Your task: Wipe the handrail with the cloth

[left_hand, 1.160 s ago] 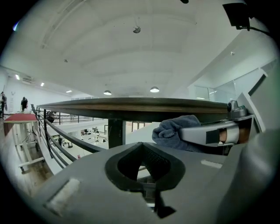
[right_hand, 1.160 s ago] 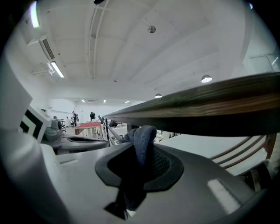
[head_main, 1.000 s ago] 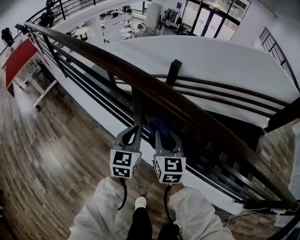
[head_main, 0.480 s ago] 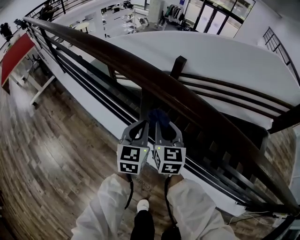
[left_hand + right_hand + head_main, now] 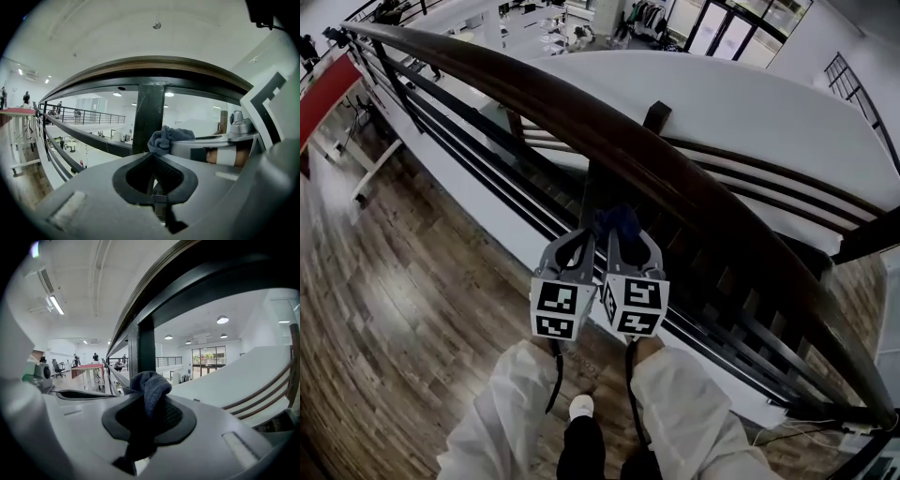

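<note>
One nubbly blue cloth (image 5: 150, 386) pinched in right claw (image 5: 146, 405), rounded dark wooden handrail (image 5: 673, 178)

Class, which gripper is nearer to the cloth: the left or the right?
Right. The right gripper is shut on the cloth. The left gripper is shut and empty, with the cloth just to its right.

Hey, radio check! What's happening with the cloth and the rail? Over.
Right gripper shut on cloth. Left gripper shut, empty. Cloth below handrail, not on it yet. Post close ahead.
</note>
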A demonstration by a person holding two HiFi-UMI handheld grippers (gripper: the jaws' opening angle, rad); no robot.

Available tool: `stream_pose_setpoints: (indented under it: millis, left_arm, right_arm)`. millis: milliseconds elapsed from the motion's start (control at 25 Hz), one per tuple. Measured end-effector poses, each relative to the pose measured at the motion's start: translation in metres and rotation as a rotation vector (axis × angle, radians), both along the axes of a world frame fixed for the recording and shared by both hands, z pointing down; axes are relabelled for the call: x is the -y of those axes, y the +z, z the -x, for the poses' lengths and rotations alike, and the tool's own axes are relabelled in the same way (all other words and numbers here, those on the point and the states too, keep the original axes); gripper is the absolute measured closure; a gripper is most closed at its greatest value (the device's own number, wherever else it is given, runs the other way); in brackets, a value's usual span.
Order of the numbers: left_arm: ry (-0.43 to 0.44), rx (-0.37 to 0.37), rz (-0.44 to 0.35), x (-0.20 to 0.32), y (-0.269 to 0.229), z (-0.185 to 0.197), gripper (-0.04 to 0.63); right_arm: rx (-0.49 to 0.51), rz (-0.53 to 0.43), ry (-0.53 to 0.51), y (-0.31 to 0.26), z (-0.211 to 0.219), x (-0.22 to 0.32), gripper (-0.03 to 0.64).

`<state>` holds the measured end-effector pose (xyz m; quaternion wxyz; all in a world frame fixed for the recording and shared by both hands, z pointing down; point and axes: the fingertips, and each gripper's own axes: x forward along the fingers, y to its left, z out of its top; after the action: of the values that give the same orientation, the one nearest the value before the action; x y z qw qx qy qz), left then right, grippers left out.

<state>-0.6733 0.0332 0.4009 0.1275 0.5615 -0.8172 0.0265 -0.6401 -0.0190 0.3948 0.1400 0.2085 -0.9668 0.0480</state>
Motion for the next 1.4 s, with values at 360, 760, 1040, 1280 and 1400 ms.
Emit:
stream_pose_setpoints:
  millis: [360,760,1040,1280,1400]
  left_arm:
    - [0.017,0.035,0.021,-0.004,0.006,-0.003,0.597]
    - [0.048,0.056,0.034,0.000,0.000,-0.032,0.597]
    - [0.074,0.049,0.037,0.012,0.001,-0.061,0.597]
    - [0.103,0.045,0.051,0.022,-0.004,-0.092,0.597]
    - [0.117,0.038,0.060,0.026,-0.003,-0.110,0.596]
  right_arm:
    - [-0.043,-0.004,0.016,0.002,0.002,-0.002,0.548]
    - [-0.020,0.023,0.063,-0.001,-0.027,0.012,0.548]
    - [-0.010,0.033,0.096,0.001,-0.062,0.023,0.548]
    - [-0.012,0.039,0.134,0.000,-0.104,0.033,0.548]
    - [-0.017,0.036,0.153,0.000,-0.127,0.038,0.548]
